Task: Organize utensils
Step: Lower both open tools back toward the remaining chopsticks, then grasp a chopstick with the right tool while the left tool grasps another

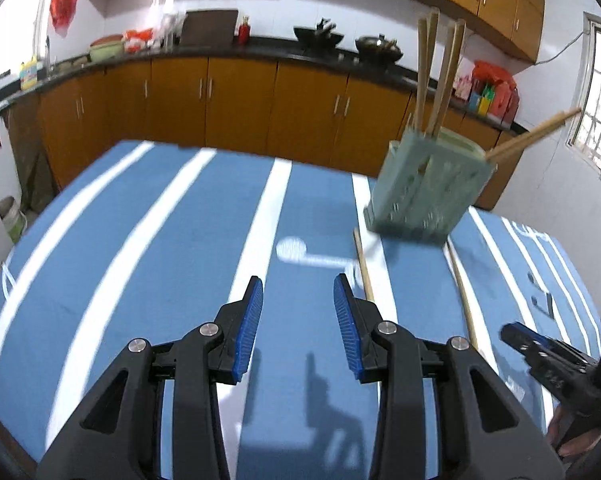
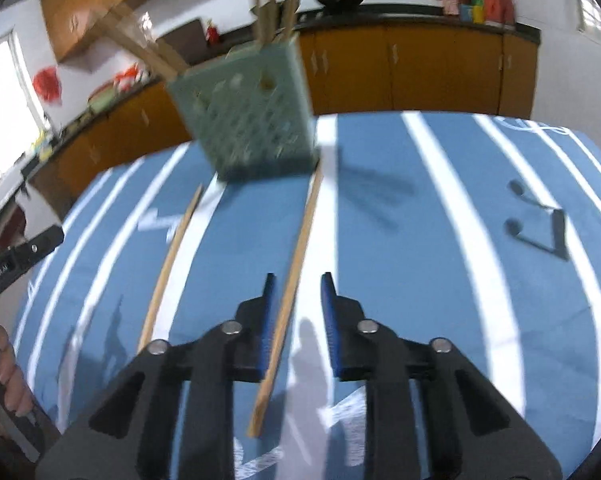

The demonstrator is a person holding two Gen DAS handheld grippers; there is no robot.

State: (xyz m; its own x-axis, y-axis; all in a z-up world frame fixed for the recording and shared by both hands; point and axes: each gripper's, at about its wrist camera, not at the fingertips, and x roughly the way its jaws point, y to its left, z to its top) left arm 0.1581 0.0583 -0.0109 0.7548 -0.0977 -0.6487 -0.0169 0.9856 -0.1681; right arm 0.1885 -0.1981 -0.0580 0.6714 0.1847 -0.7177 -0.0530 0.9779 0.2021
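Note:
A pale green perforated utensil holder (image 1: 426, 192) stands on the blue striped tablecloth (image 1: 148, 240) with several wooden chopsticks (image 1: 440, 80) upright in it; it also shows in the right wrist view (image 2: 252, 120). Two loose chopsticks lie on the cloth: one (image 2: 288, 304) runs between my right gripper's open fingers, the other (image 2: 170, 264) lies to its left. My right gripper (image 2: 298, 294) is open around the chopstick and has not closed on it. My left gripper (image 1: 298, 292) is open and empty, left of the holder. The loose chopsticks also show in the left wrist view (image 1: 363, 266).
Orange kitchen cabinets (image 1: 236, 108) with a dark countertop run behind the table, holding woks (image 1: 378, 46) and containers. A window (image 1: 596, 92) is at the right. The right gripper's body (image 1: 548, 356) shows at the left view's lower right.

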